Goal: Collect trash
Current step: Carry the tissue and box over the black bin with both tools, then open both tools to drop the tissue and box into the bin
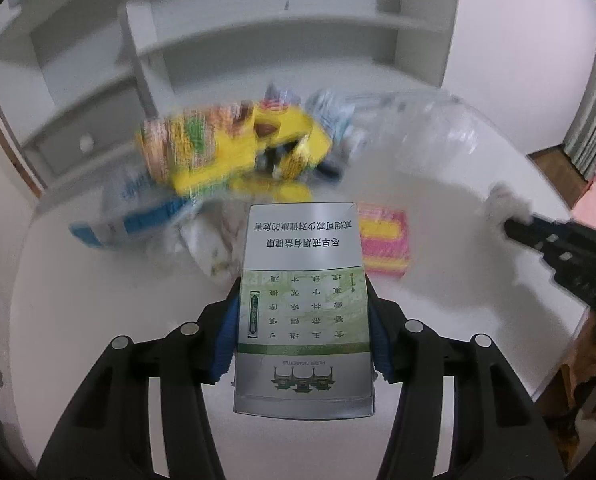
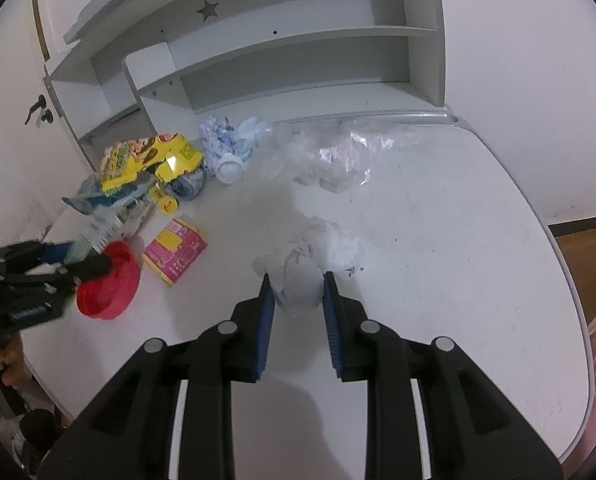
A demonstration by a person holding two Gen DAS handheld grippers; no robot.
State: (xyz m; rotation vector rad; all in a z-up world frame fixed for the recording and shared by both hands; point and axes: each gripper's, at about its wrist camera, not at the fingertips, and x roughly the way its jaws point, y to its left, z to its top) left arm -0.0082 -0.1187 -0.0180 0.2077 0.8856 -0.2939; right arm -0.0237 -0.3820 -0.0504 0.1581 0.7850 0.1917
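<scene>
While the white desk (image 2: 437, 216) is seen from both wrist cameras, the left hand-held gripper (image 1: 302, 300) is recorded as clamped on a cigarette box (image 1: 303, 296), its blue pads pressed against the two long sides; the box is held above the desk with its printed face up and its far end toward the litter. The right hand-held gripper (image 2: 296, 285) is noted as clenched on a crumpled white tissue (image 2: 313, 256), whose bulk spills out ahead of the fingertips and lies on or just above the desk; contact cannot be judged. A red bowl (image 2: 110, 292) is observed at the left desk edge, partly covered by the left hand-held gripper; nothing can be made out inside it. Just beside the bowl a pink and yellow packet (image 2: 174, 249) lies flat. Behind it, a heap of wrappers is logged: a yellow snack bag (image 2: 150, 162) on top, a blue and white packet (image 2: 98, 200) beneath, a small yellow lid (image 2: 167, 205) at its foot. A crushed white cup (image 2: 230, 170) lies on its side, mouth toward the camera, with crumpled blue-white paper (image 2: 222, 136) behind it. Clear plastic film (image 2: 345, 152) is spread near the back edge, before the grey shelf unit (image 2: 298, 60). The left view's background is motion-blurred.
</scene>
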